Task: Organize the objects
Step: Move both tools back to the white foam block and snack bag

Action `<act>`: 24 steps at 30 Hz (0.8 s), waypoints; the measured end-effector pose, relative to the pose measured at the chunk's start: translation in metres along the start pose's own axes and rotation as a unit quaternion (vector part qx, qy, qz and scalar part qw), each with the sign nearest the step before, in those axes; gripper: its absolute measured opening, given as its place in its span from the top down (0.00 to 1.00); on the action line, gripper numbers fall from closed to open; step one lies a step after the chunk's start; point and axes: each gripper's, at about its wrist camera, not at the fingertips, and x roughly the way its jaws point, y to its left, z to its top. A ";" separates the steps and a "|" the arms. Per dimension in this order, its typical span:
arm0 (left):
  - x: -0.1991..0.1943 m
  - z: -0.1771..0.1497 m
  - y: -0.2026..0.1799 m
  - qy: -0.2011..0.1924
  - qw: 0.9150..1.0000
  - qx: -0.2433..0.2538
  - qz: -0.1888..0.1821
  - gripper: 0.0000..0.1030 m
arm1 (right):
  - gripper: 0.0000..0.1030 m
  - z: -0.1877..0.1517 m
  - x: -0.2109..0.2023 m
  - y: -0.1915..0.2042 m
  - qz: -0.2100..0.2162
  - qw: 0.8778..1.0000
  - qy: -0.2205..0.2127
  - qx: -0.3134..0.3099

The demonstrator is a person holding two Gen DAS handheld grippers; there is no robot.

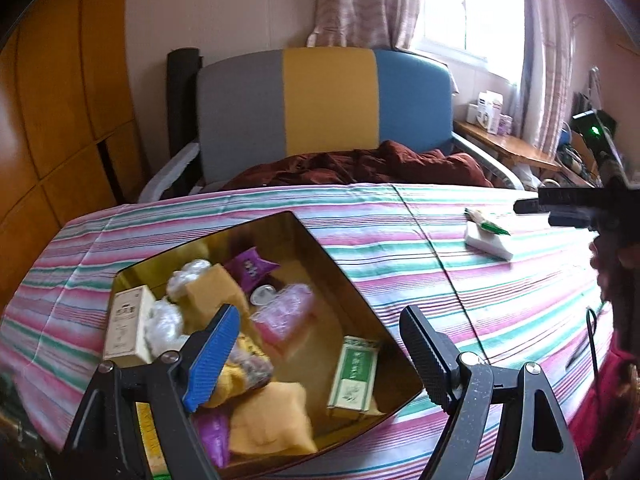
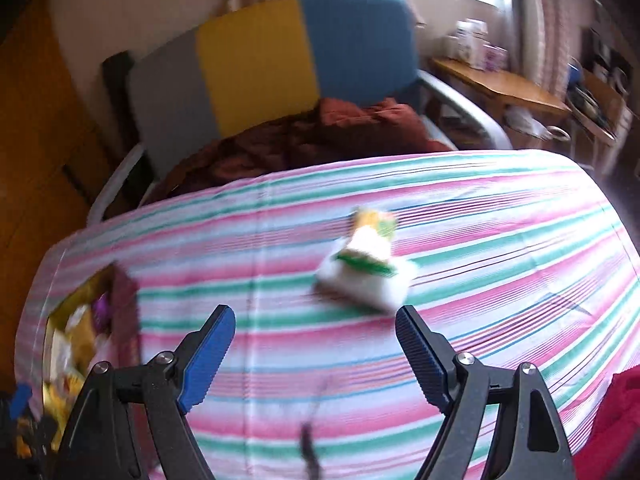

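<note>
A gold open box (image 1: 320, 248) lies on the striped cloth, with several things in it: a cream carton (image 1: 128, 324), a green-and-white carton (image 1: 354, 372), a pink packet (image 1: 286, 316), a purple packet (image 1: 250, 268) and yellow pouches (image 1: 272, 420). My left gripper (image 1: 318, 320) hovers open over the box, nothing between its pads. A white packet with green print (image 2: 368, 276), blurred here, lies on the cloth just beyond my right gripper (image 2: 314, 316), which is open and empty. In the left wrist view the same packet (image 1: 490, 240) lies under the right gripper's black fingers (image 1: 532, 205).
Behind the cloth-covered table (image 2: 480, 220) stands a chair with a grey, yellow and blue back (image 1: 328, 100), dark red fabric (image 1: 360, 164) heaped on it. A wooden side table (image 1: 508, 146) stands at the right and wooden cupboards (image 1: 60, 100) at the left. A black cable (image 2: 308, 440) lies near the front edge.
</note>
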 end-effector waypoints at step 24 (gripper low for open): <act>0.099 0.032 -0.122 0.062 0.990 0.111 -0.058 0.19 | 0.18 0.018 0.064 -0.133 0.024 0.974 0.016 0.224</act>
